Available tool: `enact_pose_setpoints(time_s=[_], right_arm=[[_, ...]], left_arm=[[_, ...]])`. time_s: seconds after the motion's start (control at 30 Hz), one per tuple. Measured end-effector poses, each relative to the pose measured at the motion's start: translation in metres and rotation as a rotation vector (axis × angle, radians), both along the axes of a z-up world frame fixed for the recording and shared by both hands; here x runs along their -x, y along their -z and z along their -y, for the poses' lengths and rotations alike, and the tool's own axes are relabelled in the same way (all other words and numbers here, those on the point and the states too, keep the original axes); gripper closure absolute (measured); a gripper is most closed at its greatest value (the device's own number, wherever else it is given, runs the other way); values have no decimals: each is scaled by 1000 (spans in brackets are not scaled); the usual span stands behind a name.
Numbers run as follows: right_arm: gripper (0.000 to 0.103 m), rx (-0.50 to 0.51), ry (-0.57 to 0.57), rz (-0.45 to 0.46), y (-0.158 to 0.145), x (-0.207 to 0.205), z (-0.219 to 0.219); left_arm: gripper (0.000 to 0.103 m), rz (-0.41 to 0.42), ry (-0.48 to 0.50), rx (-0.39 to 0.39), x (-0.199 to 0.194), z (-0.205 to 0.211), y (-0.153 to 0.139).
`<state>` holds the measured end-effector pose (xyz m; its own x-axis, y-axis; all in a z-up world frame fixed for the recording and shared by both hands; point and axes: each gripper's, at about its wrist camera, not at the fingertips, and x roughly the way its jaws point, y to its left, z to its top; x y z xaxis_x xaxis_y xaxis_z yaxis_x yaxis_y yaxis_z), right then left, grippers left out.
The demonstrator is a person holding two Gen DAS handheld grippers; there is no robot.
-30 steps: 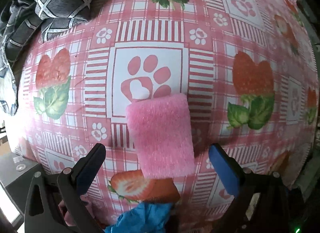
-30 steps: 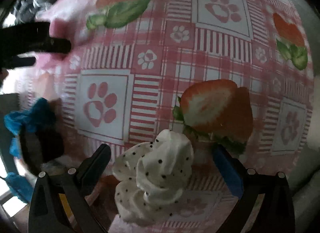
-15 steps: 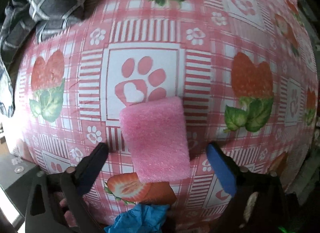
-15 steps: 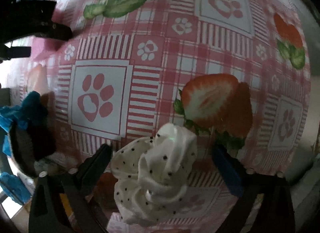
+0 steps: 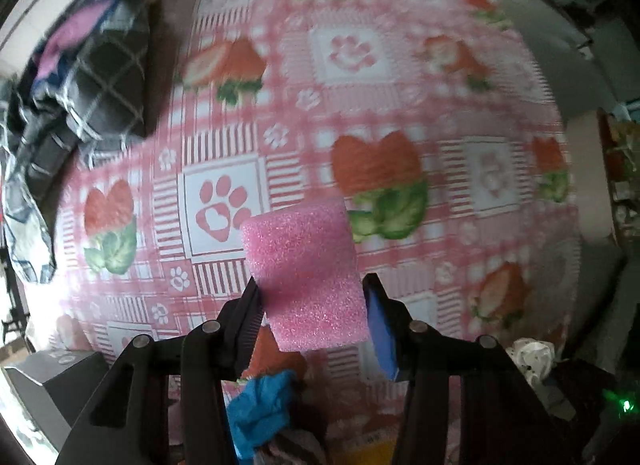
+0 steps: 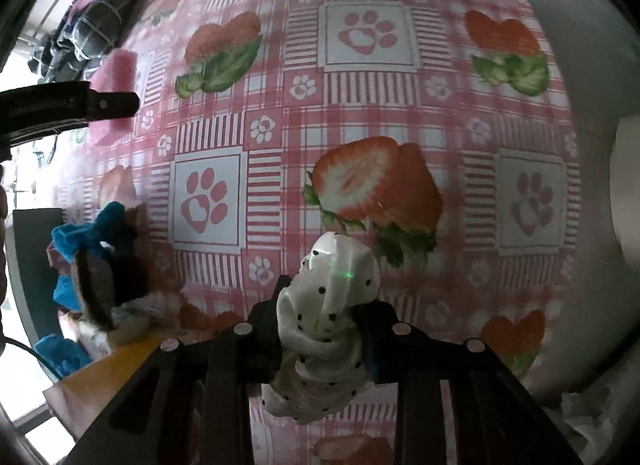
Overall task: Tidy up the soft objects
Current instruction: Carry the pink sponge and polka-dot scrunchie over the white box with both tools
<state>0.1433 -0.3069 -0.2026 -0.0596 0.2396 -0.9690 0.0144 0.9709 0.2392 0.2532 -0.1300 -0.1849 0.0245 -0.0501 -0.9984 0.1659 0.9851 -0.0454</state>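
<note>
- at the lower centre of the left wrist view, the left gripper [image 5: 312, 305] has just been closing and now clamps a pink foam sponge [image 5: 306, 273] between its black pad and its blue pad; the sponge appears lifted off the cloth, though blur makes that hard to judge.
- at the lower centre of the right wrist view, the right gripper [image 6: 320, 317] has just been closing and is pinched tight on a white scrunchie with black dots [image 6: 332, 317], bunched up between the fingers.
- under both lies a pink checked tablecloth [image 6: 400, 113] printed with strawberries and paw prints.
- upper left of the left view: a dark plaid garment [image 5: 92, 77] heaped on the cloth.
- bottom of the left view: a crumpled blue cloth [image 5: 260, 401], near the cloth's edge.
</note>
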Motion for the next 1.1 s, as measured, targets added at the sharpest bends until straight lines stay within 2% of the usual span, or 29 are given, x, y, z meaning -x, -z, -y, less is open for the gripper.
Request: enact_pose_setpoints(time_s=[0.13, 0.2, 0.37, 0.5, 0.6, 0.83, 1.1], right_arm=[[71, -27, 49, 17, -15, 7, 24], [71, -38, 66, 26, -23, 13, 32], [71, -55, 113, 48, -49, 34, 66], [71, -49, 164, 67, -65, 55, 75], [71, -37, 206, 76, -59, 63, 69], [71, -5, 314, 73, -63, 109, 74], [71, 19, 403, 45, -68, 173, 57]], left_arm=[[50, 59, 65, 13, 14, 22, -37], [50, 72, 80, 43, 27, 26, -53], [50, 95, 152, 87, 61, 55, -78], [50, 107, 227, 128, 87, 83, -97], [50, 106, 307, 158, 112, 102, -107], [50, 77, 530, 231, 187, 131, -123], [50, 45, 676, 273, 262, 113, -136]])
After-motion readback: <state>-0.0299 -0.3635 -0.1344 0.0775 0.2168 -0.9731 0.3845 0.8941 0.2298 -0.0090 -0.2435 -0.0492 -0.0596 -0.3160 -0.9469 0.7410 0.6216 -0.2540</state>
